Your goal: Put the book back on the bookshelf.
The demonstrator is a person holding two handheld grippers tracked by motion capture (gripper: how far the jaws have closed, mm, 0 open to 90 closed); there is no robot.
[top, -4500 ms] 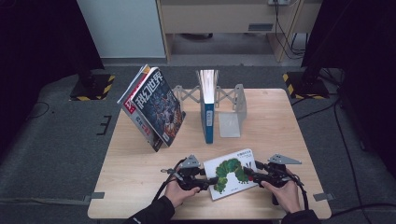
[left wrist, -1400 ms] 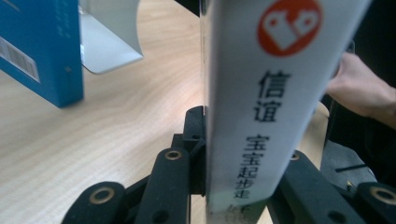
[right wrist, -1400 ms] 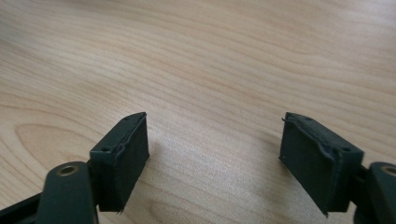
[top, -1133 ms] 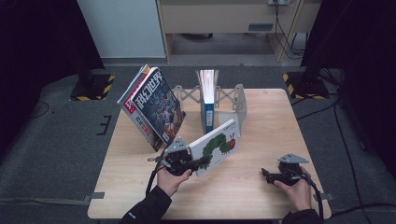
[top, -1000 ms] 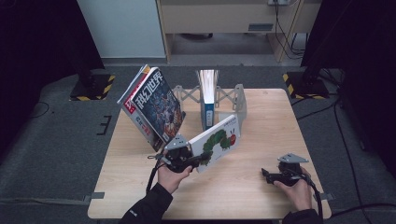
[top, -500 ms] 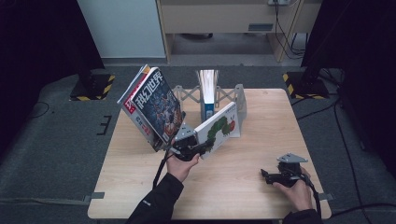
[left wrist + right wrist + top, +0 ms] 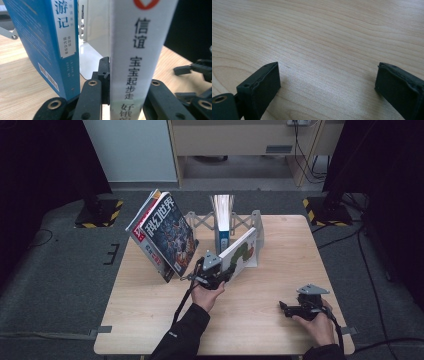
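A white picture book with a green caterpillar point(image 7: 241, 251) is held tilted, nearly on edge, just right of the upright blue book point(image 7: 223, 222) in the metal book rack point(image 7: 258, 231). My left gripper point(image 7: 216, 273) is shut on the picture book's lower corner. In the left gripper view its white spine point(image 7: 140, 50) rises between the jaws of the left gripper point(image 7: 125, 96), with the blue book point(image 7: 50, 42) close on the left and the rack's plate point(image 7: 93, 40) behind. My right gripper point(image 7: 294, 309) rests open on the table at the front right; in its own view the right gripper point(image 7: 327, 82) has bare wood between its jaws.
A large magazine point(image 7: 165, 236) leans at the rack's left end. The wooden table point(image 7: 150, 320) has dark floor around it. The right gripper point(image 7: 197, 71) appears far off at the right of the left gripper view.
The right gripper let go of the picture book and stayed at the front right. The left gripper lifted the book, carried it back toward the rack and tipped it more upright.
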